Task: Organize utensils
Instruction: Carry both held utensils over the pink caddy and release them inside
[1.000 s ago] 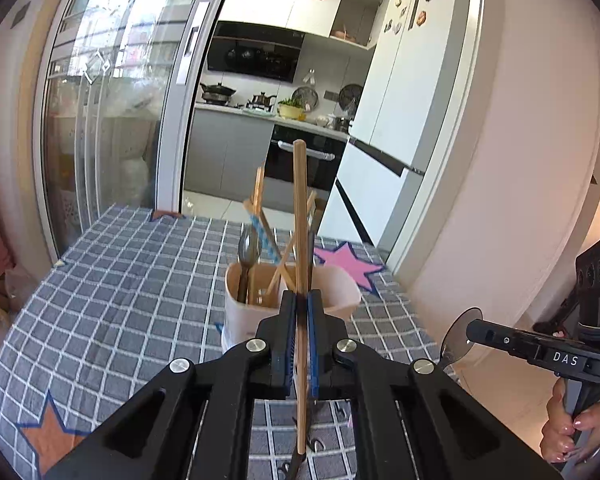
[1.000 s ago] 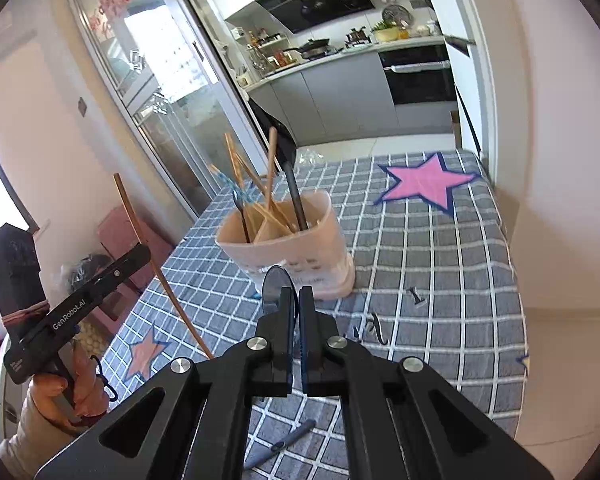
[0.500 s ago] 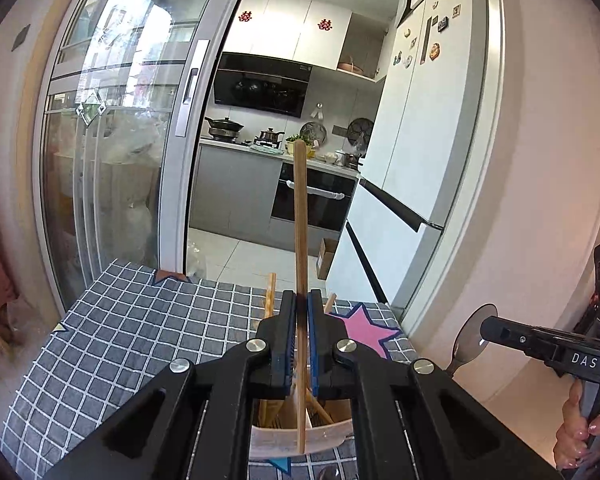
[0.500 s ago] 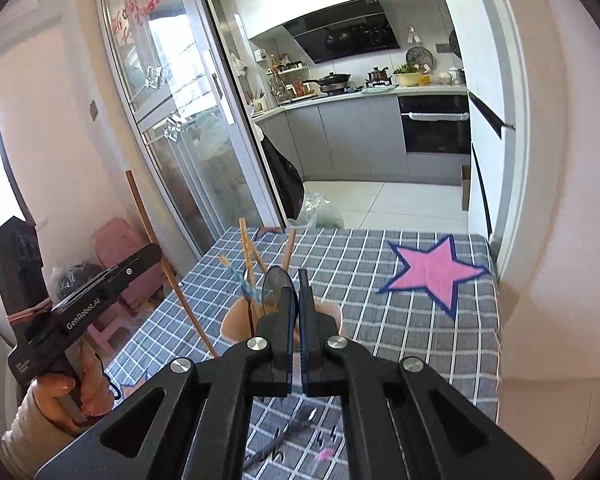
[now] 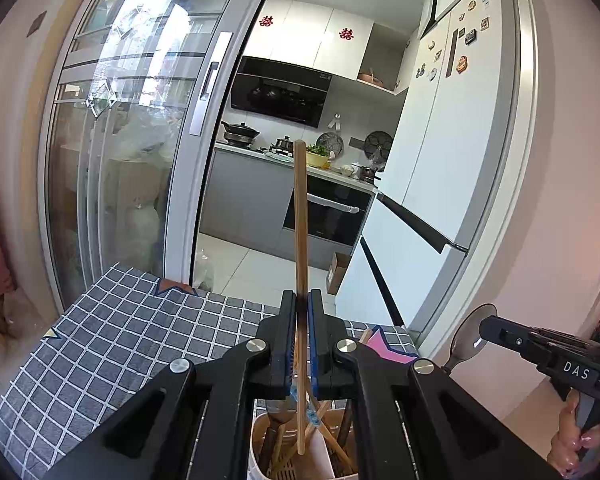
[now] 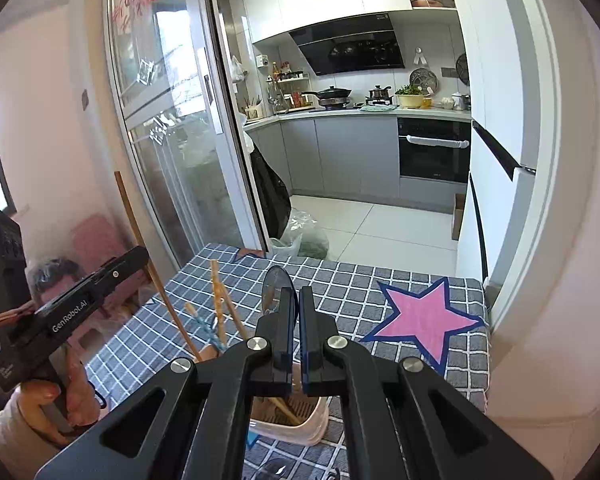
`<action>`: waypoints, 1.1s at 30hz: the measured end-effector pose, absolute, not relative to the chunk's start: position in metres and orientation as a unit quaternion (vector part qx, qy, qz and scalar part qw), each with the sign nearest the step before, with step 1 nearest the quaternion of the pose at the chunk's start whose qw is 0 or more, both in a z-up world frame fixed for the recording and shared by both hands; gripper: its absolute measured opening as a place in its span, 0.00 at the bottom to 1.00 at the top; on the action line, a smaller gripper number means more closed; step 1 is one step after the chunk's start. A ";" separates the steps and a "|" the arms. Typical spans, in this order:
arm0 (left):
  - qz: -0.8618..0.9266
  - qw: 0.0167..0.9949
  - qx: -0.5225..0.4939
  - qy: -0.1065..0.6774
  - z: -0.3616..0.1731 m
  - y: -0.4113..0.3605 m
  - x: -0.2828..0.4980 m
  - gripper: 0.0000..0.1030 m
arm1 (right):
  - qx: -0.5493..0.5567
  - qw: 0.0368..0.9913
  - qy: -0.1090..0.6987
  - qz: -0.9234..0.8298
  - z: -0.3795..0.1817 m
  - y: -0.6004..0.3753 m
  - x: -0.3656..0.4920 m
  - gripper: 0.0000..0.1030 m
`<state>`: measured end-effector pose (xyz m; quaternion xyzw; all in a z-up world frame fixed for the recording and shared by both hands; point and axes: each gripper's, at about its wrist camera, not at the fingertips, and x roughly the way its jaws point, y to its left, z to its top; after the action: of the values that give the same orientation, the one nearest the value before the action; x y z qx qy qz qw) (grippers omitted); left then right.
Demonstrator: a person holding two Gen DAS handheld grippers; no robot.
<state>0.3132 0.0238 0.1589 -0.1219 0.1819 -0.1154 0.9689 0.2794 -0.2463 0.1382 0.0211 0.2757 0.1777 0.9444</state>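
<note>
My left gripper [image 5: 301, 312] is shut on a wooden chopstick [image 5: 300, 216] held upright, its lower end reaching down into the beige utensil holder [image 5: 260, 448] below the jaws. My right gripper [image 6: 299, 308] is shut on a metal spoon [image 6: 274, 286], bowl up, above the same holder [image 6: 300, 428]. The holder has several chopsticks [image 6: 218, 304] and utensils standing in it. The right gripper with the spoon [image 5: 470, 334] shows at the right of the left wrist view. The left gripper [image 6: 80, 300] with its chopstick [image 6: 140, 240] shows at the left of the right wrist view.
The table has a grey checked cloth [image 6: 360, 284] with a pink star [image 6: 424, 320]. A white fridge [image 5: 440, 184] and wall stand right of the table. A glass sliding door [image 5: 120, 140] and the kitchen lie beyond. A small dark item [image 6: 276, 468] lies on the cloth near the holder.
Both grippers have risen and tilted up, so the holder slid from mid-view to beneath the jaws. The chopstick's lower end now sits inside the holder. Both keep their grip.
</note>
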 end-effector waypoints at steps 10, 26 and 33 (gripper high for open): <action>-0.111 0.971 -0.108 0.181 0.132 0.015 0.313 0.36 | -0.035 0.947 0.274 0.161 0.120 -0.230 0.284 0.03; -0.088 0.961 -0.073 0.253 0.069 -0.002 0.324 0.36 | -0.081 0.925 0.330 0.169 0.066 -0.202 0.308 0.03; -0.080 0.963 -0.058 0.252 0.069 -0.005 0.323 0.36 | -0.038 0.920 0.352 0.167 0.058 -0.210 0.324 0.04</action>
<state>0.3234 -0.0051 0.0688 -0.0583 0.2519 -0.0800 0.9627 0.3240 -0.2102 0.0580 -0.0377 0.3523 0.1669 0.9201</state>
